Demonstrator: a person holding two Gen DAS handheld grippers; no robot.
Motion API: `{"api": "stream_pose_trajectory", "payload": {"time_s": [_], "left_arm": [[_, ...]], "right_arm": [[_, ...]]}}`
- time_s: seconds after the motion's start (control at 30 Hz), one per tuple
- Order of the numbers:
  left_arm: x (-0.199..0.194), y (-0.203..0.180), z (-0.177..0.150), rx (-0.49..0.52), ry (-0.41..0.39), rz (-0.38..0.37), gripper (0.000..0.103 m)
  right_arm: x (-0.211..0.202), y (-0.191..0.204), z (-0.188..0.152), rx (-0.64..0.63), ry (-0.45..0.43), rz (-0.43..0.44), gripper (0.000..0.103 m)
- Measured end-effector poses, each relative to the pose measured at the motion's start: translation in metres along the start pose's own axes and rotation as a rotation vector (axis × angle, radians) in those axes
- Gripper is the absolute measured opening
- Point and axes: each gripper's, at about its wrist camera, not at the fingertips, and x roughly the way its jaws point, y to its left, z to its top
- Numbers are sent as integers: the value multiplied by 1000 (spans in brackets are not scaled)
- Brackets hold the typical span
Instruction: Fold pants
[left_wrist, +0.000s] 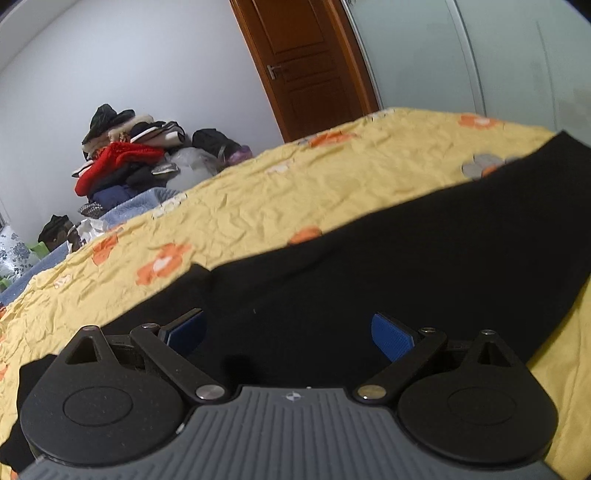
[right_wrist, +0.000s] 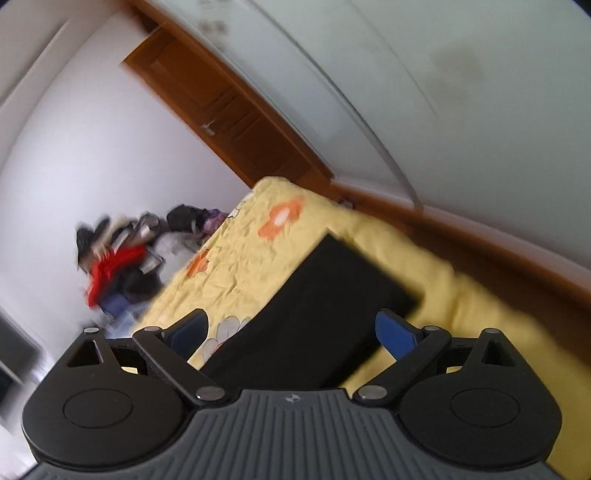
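Note:
Black pants lie flat on a yellow bedsheet with orange flowers. They stretch from the lower left to the upper right of the left wrist view. My left gripper is open, low over the wide end of the pants, holding nothing. In the right wrist view the leg end of the pants lies on the sheet. My right gripper is open above that leg, empty. This view is blurred by motion.
A pile of clothes with a red garment sits past the far side of the bed, also visible in the right wrist view. A brown wooden door and a pale wardrobe panel stand behind the bed.

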Motion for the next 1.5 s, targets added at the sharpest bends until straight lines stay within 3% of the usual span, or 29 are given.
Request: {"api": "stream_pose_trajectory", "payload": {"time_s": [0.07, 0.23, 0.33, 0.37, 0.43, 0.53, 0.6, 0.7, 0.83, 0.9, 1.07, 1.33, 1.4, 1.47, 1.5], "left_arm": [[0, -1, -7, -10, -11, 11, 100], [2, -2, -8, -1, -16, 31, 103], [2, 0, -8, -12, -12, 22, 103], [2, 1, -8, -15, -10, 18, 103], [3, 1, -8, -20, -9, 15, 103], [3, 1, -9, -19, -9, 15, 103], [3, 1, -9, -19, -9, 15, 103], [3, 2, -9, -18, -10, 16, 103], [3, 1, -9, -19, -10, 15, 103], [3, 1, -9, -19, -10, 15, 103], [3, 1, -9, -19, -9, 15, 103], [3, 1, -9, -19, -10, 15, 103], [3, 1, -9, -19, -10, 15, 103], [3, 1, -9, -18, -10, 15, 103], [2, 1, -9, -18, -10, 15, 103]], "right_arm": [[2, -1, -5, -20, -11, -8, 98], [29, 14, -5, -53, 61, 115, 98], [51, 23, -5, -121, 112, 62, 98], [57, 25, -8, -152, 131, 3, 97], [54, 28, -11, -188, 106, -41, 97], [25, 27, -9, -146, -25, -96, 98], [9, 16, -5, -56, -71, -23, 98], [11, -3, -1, 94, -5, 36, 98], [19, -12, -6, 137, 28, -10, 98], [19, -15, -8, 162, 28, 7, 98], [29, -15, -1, 140, 18, -8, 98], [40, -12, 1, 110, -78, -52, 98], [42, -11, 1, 83, -74, -38, 91], [48, -10, 0, 53, -46, -55, 51], [51, -12, 0, 49, -31, -66, 43]]}}
